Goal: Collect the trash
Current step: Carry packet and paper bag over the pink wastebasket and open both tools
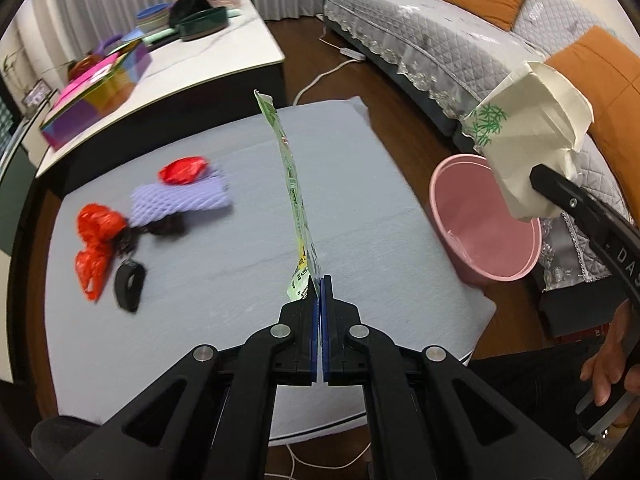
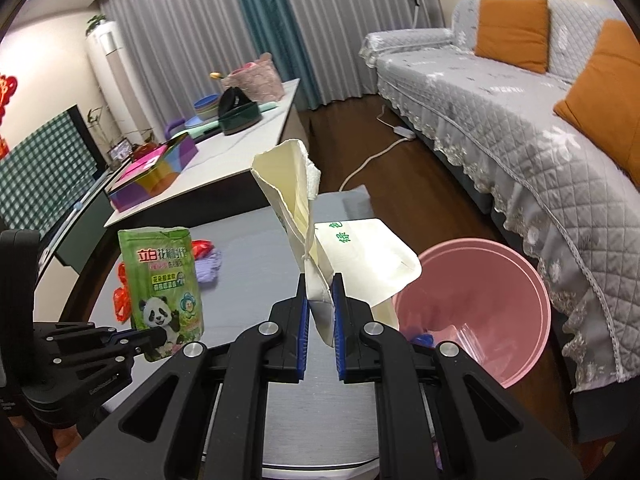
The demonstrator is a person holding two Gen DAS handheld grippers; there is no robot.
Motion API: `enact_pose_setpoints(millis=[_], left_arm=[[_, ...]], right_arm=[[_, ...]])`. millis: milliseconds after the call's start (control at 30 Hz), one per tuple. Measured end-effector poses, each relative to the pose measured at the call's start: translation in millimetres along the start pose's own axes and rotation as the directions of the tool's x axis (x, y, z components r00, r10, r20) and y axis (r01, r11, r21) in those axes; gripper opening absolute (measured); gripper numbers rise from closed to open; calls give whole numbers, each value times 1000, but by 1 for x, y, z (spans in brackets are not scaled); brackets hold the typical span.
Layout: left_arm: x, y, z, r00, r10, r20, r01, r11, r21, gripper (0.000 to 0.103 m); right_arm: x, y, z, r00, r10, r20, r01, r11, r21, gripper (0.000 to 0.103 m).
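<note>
Two hand-held grippers pinching trash: left [image 1: 321, 280] a green panda pouch [image 2: 166, 292], right [image 2: 320, 280] a crumpled cream tissue pack [image 2: 304, 216]

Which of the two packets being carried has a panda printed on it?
The green pouch, held by the left gripper. The other, a cream paper bag with green bamboo print in the right gripper's jaws, shows no panda.

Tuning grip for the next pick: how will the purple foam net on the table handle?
The purple foam net looks like open mesh, so probably very light and squashy. It likely collapses between closing jaws. The red wrapper resting on it may slide off when it is lifted.
</note>
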State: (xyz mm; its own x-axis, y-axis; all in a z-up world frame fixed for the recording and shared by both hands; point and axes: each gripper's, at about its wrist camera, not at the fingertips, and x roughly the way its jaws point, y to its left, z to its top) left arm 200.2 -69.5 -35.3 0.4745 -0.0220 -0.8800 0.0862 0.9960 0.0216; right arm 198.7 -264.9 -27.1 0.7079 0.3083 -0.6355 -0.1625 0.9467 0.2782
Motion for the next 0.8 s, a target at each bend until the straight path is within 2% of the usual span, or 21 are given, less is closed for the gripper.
enact_pose_setpoints(millis=[467,800], left_arm=[[25,-68,41,999,-46,9,45,993,113,1],[44,-114,78,996,-80,28,74,982,175,1]], right_arm=[[-3,-57,5,995,-97,25,94,990,105,11],[4,-93,10,987,-161,5,158,970,184,11]])
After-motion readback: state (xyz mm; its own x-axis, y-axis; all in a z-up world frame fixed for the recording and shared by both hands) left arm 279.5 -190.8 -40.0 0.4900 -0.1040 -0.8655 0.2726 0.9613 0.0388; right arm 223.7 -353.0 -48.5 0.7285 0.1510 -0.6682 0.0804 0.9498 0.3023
